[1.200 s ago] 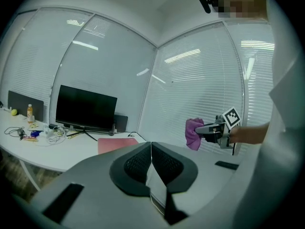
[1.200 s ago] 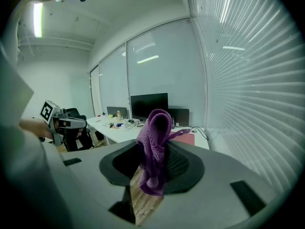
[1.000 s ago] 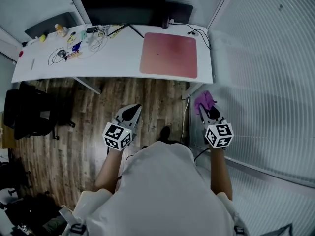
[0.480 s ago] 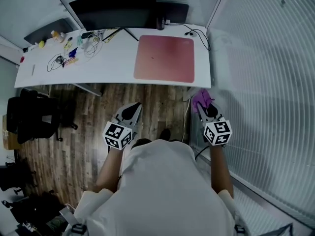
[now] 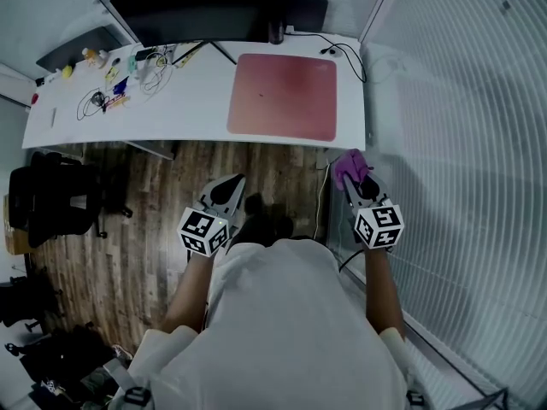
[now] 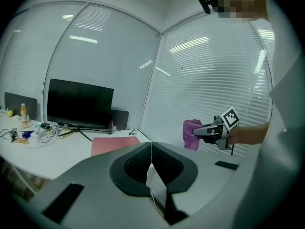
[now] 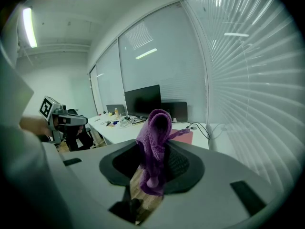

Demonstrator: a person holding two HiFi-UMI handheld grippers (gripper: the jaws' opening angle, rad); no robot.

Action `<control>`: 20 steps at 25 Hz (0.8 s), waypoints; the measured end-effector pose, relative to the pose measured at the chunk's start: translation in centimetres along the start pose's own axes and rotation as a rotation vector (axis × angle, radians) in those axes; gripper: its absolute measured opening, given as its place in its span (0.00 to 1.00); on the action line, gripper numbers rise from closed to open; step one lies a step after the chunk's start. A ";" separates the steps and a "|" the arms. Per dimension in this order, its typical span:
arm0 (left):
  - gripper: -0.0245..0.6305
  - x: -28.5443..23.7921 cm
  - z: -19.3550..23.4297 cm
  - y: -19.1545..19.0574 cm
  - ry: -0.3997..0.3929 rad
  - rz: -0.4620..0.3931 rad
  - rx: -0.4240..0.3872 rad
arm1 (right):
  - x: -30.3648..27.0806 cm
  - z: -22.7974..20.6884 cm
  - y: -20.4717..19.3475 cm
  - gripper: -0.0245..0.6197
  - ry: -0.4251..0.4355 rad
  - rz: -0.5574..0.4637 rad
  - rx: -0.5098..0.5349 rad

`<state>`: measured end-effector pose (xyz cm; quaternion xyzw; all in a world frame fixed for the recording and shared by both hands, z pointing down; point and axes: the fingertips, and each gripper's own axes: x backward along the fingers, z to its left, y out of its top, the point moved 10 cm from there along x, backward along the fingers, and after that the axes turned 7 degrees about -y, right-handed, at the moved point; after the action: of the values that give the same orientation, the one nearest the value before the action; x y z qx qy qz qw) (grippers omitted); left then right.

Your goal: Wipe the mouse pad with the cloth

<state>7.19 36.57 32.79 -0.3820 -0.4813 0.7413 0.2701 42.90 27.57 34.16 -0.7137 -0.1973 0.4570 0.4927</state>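
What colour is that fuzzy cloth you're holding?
Purple. The cloth shows best in the right gripper view, pinched between the jaws.

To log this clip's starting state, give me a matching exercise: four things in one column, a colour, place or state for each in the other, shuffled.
Things:
1. cloth
2. mouse pad
3. left tool
4. monitor

States:
A. shut, nothing between its jaws
B. black, at the back edge of the desk
C. purple, clamped in the right tool
D. reddish, lying flat on the desk

Pairs: 1-C, 2-D, 3-A, 4-B
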 end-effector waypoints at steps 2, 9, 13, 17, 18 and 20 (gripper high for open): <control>0.07 -0.3 0.6 -0.1 0.001 0.001 0.007 | -0.5 0.0 0.1 0.25 0.001 0.009 0.006; 0.07 -2.7 3.8 0.9 -0.024 -0.001 0.013 | -3.0 -1.1 1.4 0.25 -0.036 0.028 0.004; 0.07 -4.3 6.2 2.0 -0.048 0.004 0.015 | -5.0 -1.4 2.3 0.25 -0.055 0.038 -0.009; 0.07 -6.3 8.9 2.7 -0.071 0.023 0.024 | -7.3 -1.8 3.1 0.25 -0.077 0.062 -0.018; 0.07 -6.8 9.6 2.7 -0.079 0.031 0.028 | -8.0 -2.0 3.1 0.25 -0.083 0.071 -0.024; 0.07 -7.9 10.9 2.8 -0.101 0.048 0.035 | -9.3 -2.3 3.2 0.25 -0.098 0.093 -0.036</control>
<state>2.55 23.83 35.29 -0.3510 -0.4718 0.7742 0.2342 39.57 18.16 35.84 -0.7076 -0.1958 0.5102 0.4480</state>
